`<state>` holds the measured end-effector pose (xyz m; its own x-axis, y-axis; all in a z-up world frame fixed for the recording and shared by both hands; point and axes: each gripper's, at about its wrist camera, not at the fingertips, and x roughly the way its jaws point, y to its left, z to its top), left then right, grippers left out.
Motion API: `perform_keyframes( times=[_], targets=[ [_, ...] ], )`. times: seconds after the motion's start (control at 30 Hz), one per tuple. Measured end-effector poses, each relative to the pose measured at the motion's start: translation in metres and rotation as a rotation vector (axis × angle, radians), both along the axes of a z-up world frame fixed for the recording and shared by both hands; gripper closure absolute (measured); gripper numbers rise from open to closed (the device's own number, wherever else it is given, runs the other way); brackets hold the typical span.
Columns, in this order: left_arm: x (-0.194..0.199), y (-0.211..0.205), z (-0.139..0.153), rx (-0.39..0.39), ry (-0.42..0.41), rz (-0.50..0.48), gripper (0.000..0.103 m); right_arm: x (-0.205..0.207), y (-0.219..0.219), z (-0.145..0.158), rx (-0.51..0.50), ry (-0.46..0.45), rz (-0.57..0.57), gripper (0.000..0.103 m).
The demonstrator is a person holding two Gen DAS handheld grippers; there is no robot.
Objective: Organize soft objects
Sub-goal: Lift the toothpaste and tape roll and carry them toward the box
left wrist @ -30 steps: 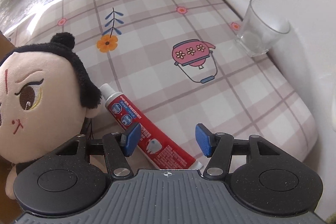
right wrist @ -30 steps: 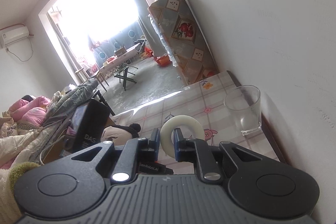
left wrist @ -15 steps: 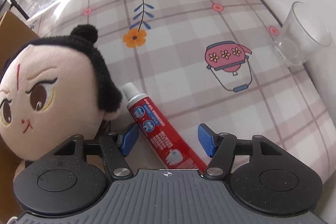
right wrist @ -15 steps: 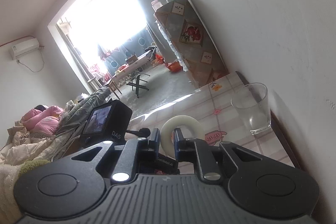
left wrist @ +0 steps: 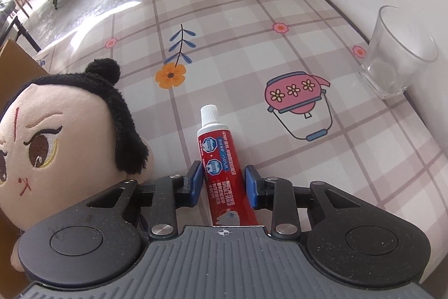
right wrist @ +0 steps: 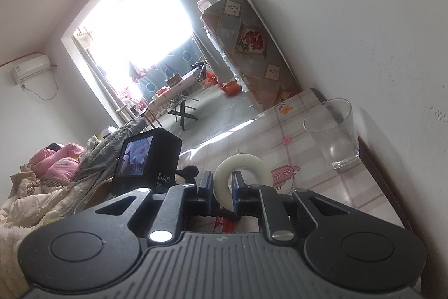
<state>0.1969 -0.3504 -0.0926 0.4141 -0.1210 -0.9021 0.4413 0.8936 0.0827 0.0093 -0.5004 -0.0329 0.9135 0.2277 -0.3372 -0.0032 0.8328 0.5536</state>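
A red toothpaste tube [left wrist: 217, 156] with a white cap lies on the checked tablecloth [left wrist: 252, 27], pointing away from me. My left gripper [left wrist: 221, 181] has the tube between its blue pads; the jaws are closing and both pads meet the tube's sides. A plush doll [left wrist: 64, 136] with black hair and a pale face lies just left of that gripper, touching its left finger. In the right wrist view my right gripper [right wrist: 222, 187] is shut on a white soft ring [right wrist: 252, 161], held upright above the table. The doll's hair [right wrist: 187, 173] peeks out behind it.
An empty drinking glass [left wrist: 397, 58] [right wrist: 333, 136] stands at the table's right edge against the white wall. A brown cardboard flap [left wrist: 16, 60] rises at the left behind the doll. The left gripper's camera block [right wrist: 145, 156] sits left of the ring. Bedding is piled at far left.
The left jaws have closed from wide apart onto the toothpaste tube, which now points straight ahead instead of slanting. The right gripper still holds the ring, tilted slightly.
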Motion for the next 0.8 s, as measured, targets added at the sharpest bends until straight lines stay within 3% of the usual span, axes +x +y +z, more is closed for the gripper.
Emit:
perform_keyframes(
  times=[0.33, 0.8],
  targets=[
    [-0.02, 0.026, 0.025, -0.143, 0.021, -0.027, 0.076, -0.005, 0.011, 0.018, -0.023, -0.041, -0.014, 0.088],
    [-0.047, 0.077, 0.089, -0.388, -0.104, -0.035, 0.076, -0.002, 0.046, 0.061, -0.101, -0.109, 0.02, 0.088]
  ],
)
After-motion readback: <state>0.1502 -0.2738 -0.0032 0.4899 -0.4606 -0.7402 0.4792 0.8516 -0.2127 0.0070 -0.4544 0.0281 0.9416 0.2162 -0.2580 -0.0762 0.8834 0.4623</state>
